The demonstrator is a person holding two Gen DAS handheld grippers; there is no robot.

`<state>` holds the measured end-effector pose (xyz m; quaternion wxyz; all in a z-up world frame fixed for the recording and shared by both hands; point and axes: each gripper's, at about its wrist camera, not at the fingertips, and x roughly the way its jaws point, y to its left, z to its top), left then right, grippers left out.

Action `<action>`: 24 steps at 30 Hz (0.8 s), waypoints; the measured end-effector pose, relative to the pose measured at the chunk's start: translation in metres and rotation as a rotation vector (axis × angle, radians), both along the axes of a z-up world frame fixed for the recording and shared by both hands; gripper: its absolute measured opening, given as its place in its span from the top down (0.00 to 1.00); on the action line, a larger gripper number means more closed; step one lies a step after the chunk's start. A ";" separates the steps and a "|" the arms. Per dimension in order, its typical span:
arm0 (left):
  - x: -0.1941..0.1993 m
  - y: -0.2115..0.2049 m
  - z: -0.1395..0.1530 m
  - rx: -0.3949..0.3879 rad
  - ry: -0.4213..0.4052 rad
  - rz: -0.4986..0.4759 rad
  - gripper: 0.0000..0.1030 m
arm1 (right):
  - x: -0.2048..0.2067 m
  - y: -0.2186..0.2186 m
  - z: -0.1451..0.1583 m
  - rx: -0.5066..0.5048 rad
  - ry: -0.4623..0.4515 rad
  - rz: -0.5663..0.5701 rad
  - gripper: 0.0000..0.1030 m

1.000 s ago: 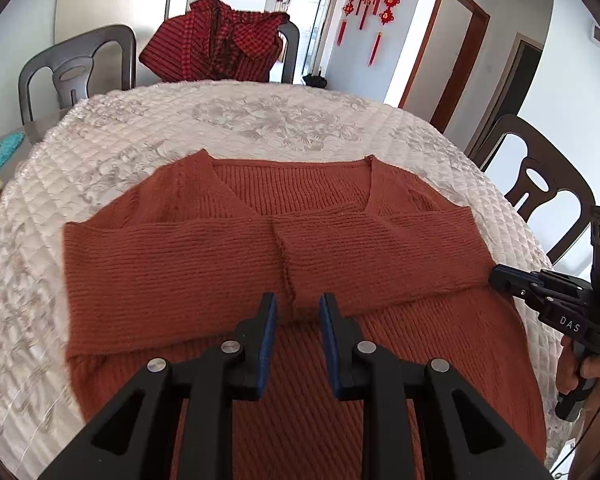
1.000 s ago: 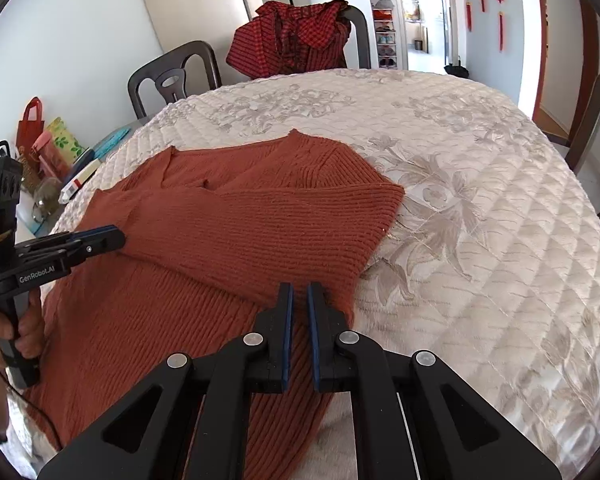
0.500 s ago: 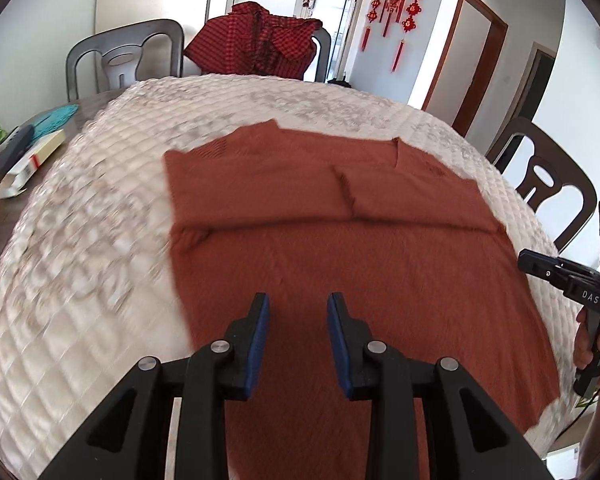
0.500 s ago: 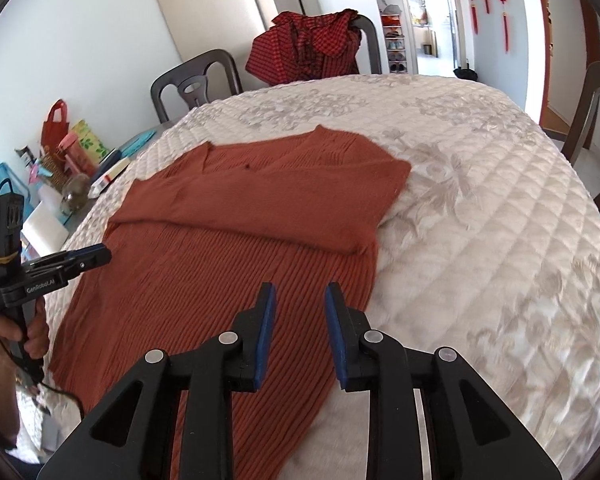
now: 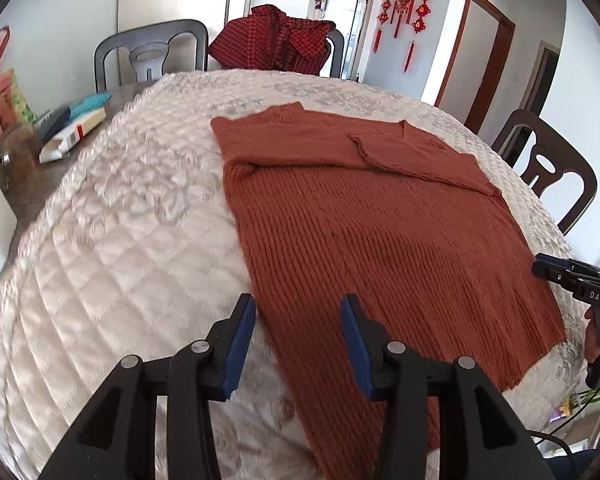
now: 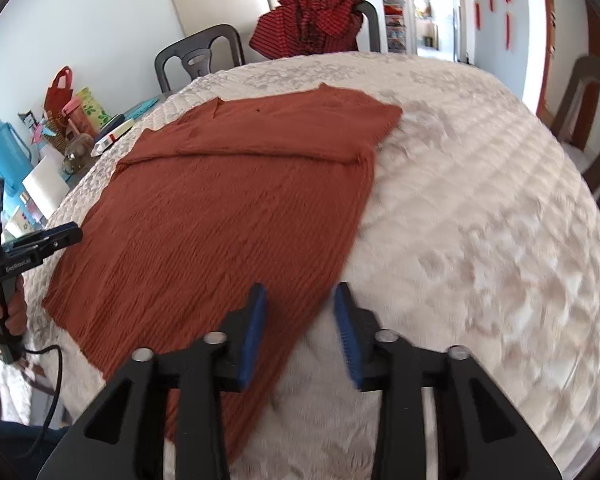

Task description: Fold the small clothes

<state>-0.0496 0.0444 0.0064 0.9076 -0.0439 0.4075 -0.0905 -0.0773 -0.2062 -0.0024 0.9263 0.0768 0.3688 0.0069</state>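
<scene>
Both tongs are opening with nothing pinched: left gripper [image 5: 298,330] over the rust sweater's [image 5: 380,232] left edge, right gripper [image 6: 300,320] over its right edge, probably not touching, bit blurry.

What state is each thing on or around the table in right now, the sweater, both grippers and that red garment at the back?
Rust sweater: flat on the quilted cover, both sleeves folded across the chest.
Left gripper: fingers opening, holding nothing, over the sweater's near left edge.
Right gripper: fingers opening, holding nothing, over the sweater's near right edge.
Red checked garment: draped over a chair back, unfolded.
</scene>
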 end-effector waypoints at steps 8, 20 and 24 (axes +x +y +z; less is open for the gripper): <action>-0.017 -0.003 -0.004 -0.040 0.000 0.016 0.53 | -0.020 0.002 -0.003 0.092 -0.020 0.002 0.60; -0.030 -0.018 -0.005 -0.006 -0.020 0.015 0.53 | -0.033 0.010 -0.008 0.210 -0.040 0.046 0.60; -0.033 -0.023 -0.006 0.008 -0.023 0.012 0.53 | -0.034 0.008 -0.010 0.258 -0.044 0.051 0.60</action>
